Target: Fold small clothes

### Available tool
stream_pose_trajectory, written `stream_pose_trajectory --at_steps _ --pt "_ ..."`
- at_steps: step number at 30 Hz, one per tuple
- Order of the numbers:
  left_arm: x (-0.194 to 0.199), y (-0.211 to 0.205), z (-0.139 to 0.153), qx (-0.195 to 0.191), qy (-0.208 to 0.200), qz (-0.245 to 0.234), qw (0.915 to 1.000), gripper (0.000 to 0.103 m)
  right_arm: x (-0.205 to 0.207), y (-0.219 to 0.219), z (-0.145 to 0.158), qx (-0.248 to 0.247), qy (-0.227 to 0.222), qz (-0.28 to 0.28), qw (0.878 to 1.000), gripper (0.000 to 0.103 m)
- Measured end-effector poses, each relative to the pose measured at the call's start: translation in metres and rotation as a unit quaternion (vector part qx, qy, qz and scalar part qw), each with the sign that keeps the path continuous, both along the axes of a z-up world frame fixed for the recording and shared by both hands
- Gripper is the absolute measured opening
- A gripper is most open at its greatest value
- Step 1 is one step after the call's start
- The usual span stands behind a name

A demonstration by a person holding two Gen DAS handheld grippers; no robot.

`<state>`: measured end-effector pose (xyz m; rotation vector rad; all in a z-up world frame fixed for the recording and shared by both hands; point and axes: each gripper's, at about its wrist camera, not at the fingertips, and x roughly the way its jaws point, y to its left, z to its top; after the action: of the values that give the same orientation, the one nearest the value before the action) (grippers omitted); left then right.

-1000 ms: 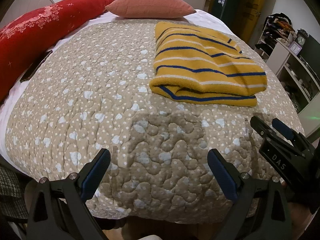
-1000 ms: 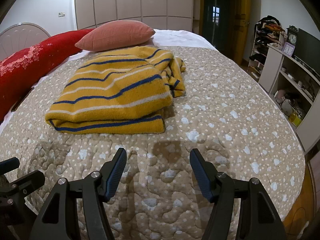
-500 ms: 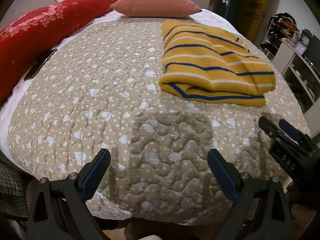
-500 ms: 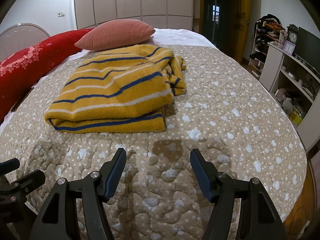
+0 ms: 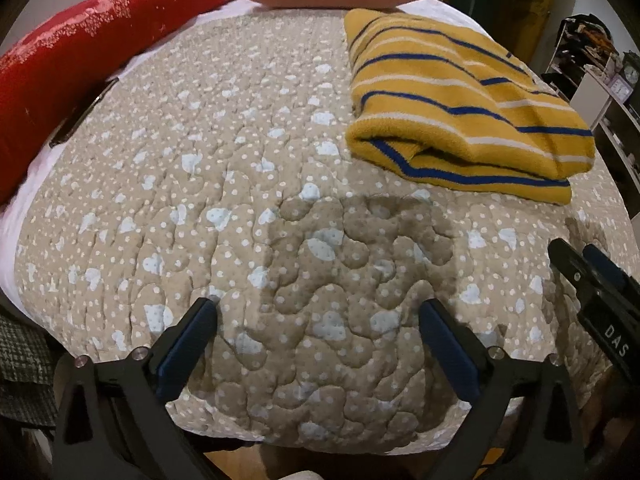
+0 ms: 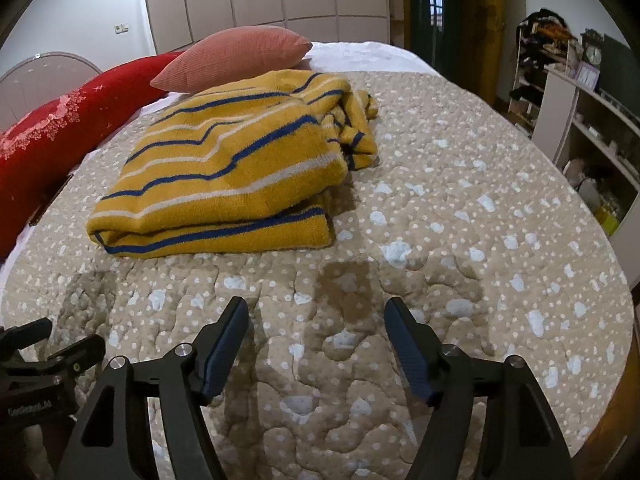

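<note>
A yellow sweater (image 6: pixel 224 176) with blue and white stripes lies folded on the bed, resting on the beige dotted quilt (image 6: pixel 460 248) toward the far half, its folded edge facing the near side. On its right end some loose fabric bunches up rather than lying flat. Behind it sits a pink pillow (image 6: pixel 236 58), and along the left edge of the bed stretches a long red bolster (image 5: pixel 80 44) with pale embroidery. A dark flat object, too unclear to name, is tucked beside that bolster.

Both tongs hang over the near part of the quilt, well short of the sweater, touching nothing. The left tongs (image 5: pixel 318 312) stand wide and their jaws are opening, with only bare quilt between them. The right tongs (image 6: pixel 316 314) are also apart and opening, somewhat less wide, again with nothing between the jaws. Their shadows fall on the quilt just ahead of them. Shelves (image 6: pixel 592 128) with clutter stand off to the right of the bed.
</note>
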<state>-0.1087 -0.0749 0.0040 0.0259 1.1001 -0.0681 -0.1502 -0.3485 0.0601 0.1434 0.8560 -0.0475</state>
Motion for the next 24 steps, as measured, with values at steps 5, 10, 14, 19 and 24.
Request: stream_pose_trajectory --at_steps 5,10,14,19,24 --pt "0.005 -0.002 -0.003 0.009 0.013 0.001 0.9999 0.103 -0.005 0.004 -0.004 -0.007 -0.005 0.011 1.000 0.080" --pt "0.011 -0.004 -0.004 0.013 0.031 0.002 0.9995 0.103 -0.005 0.004 -0.006 -0.002 -0.005 0.020 1.000 0.085" --pt "0.018 -0.006 -0.004 0.009 0.037 -0.001 0.9993 0.103 -0.003 0.008 -0.008 -0.008 -0.006 0.040 0.999 0.094" --pt "0.013 0.000 -0.003 -0.007 0.015 -0.006 0.9998 0.103 -0.004 0.010 -0.009 -0.002 -0.012 0.052 0.999 0.100" --pt "0.006 0.013 0.012 -0.020 -0.014 0.008 0.9997 0.103 0.000 0.008 -0.008 0.011 0.003 0.059 0.998 0.102"
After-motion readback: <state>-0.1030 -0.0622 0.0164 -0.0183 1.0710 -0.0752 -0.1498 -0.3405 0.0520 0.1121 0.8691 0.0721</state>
